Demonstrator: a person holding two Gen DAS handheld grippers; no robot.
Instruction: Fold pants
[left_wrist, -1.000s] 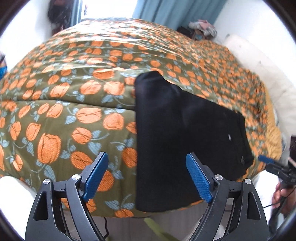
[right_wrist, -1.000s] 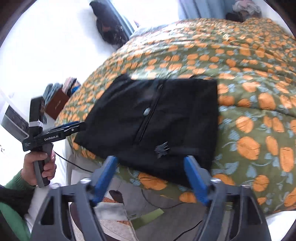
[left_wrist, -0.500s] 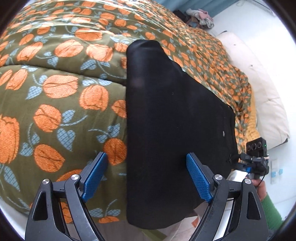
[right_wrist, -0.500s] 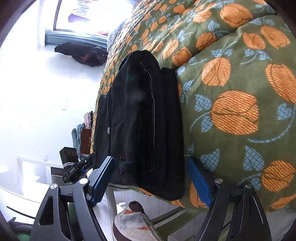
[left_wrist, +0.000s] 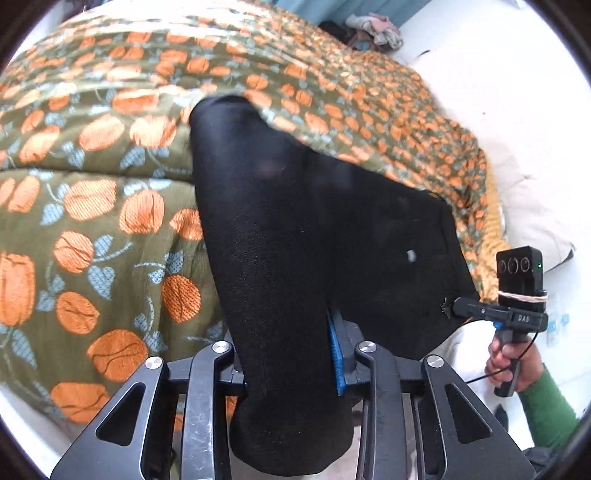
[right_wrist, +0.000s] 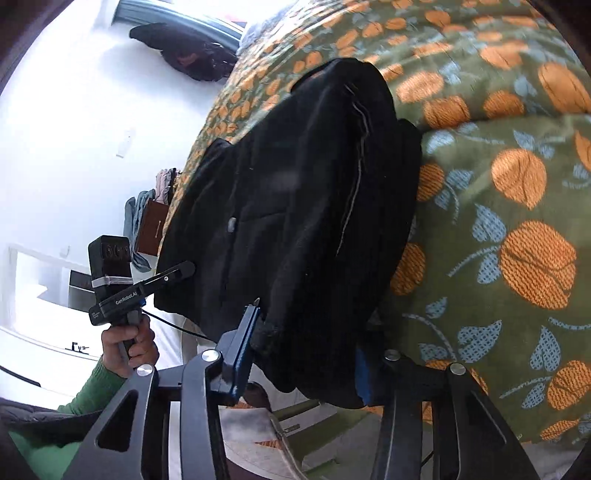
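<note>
Black folded pants lie on a green bedspread with orange flowers, their near edge at the bed's edge. My left gripper is shut on the near left corner of the pants, the cloth bunched between its blue pads. My right gripper is shut on the near right corner of the pants, at the waistband side with a button and seam. Each gripper shows in the other's view, the right one and the left one.
The bedspread covers the bed. A white pillow lies at the right. Clothes are piled at the far end. A dark bag hangs on the white wall. A brown box with clothes stands on the floor.
Both grippers moved in to the pants' near edge and shut on the cloth. Half a second ago both were open around it.
</note>
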